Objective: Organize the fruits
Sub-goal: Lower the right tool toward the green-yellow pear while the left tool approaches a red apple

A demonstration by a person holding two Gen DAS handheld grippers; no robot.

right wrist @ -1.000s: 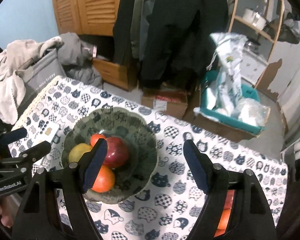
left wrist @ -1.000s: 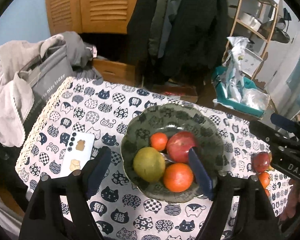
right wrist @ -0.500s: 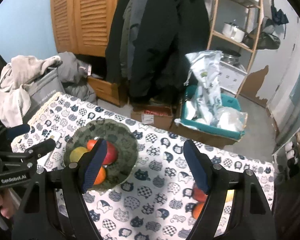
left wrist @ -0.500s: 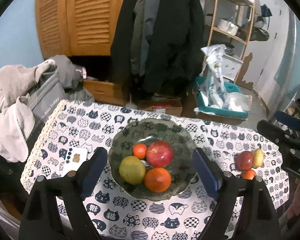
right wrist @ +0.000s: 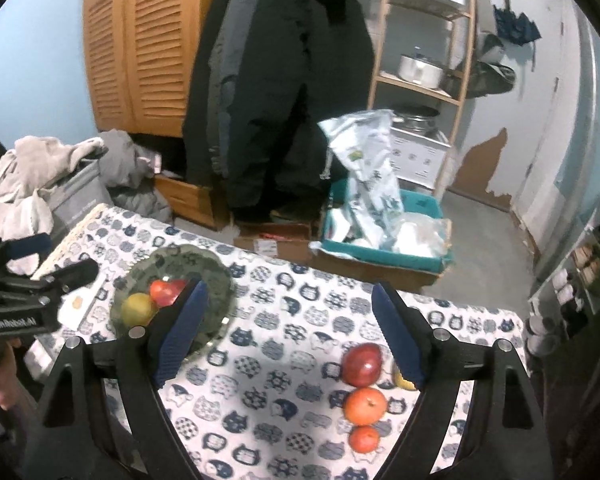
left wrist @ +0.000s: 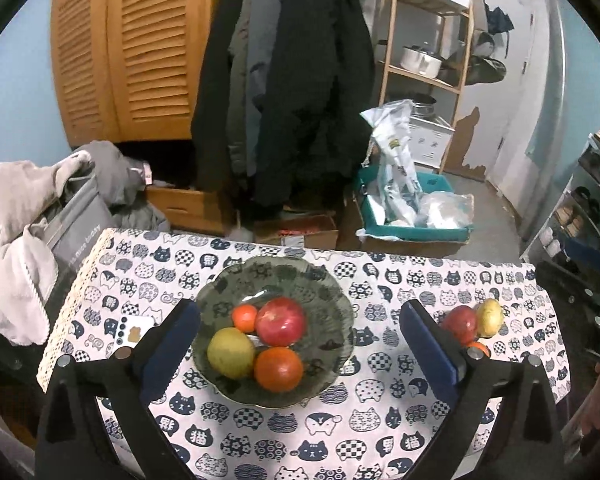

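A dark patterned bowl [left wrist: 320, 280] sits mid-table and holds a red apple [left wrist: 281, 321], a yellow-green pear [left wrist: 230, 352], an orange [left wrist: 278, 369] and a small mandarin [left wrist: 245, 317]. My left gripper [left wrist: 300, 344] is open and empty, raised above the bowl. At the table's right lie a red apple [right wrist: 362, 364], an orange [right wrist: 366, 406], a small mandarin [right wrist: 364, 439] and a yellow fruit [left wrist: 489, 317]. My right gripper [right wrist: 288, 332] is open and empty, above the cloth between bowl [right wrist: 216, 276] and loose fruit.
A cat-print cloth [left wrist: 380, 432] covers the table. A white phone [left wrist: 134, 330] lies left of the bowl. Clothes on a grey bag [left wrist: 40, 220] stand at the left. Coats, a teal crate [left wrist: 412, 232] and a wooden shelf stand behind.
Both grippers have pulled back and up from the table, so the bowl and the loose fruit look smaller and more of the room shows. Both stay open.
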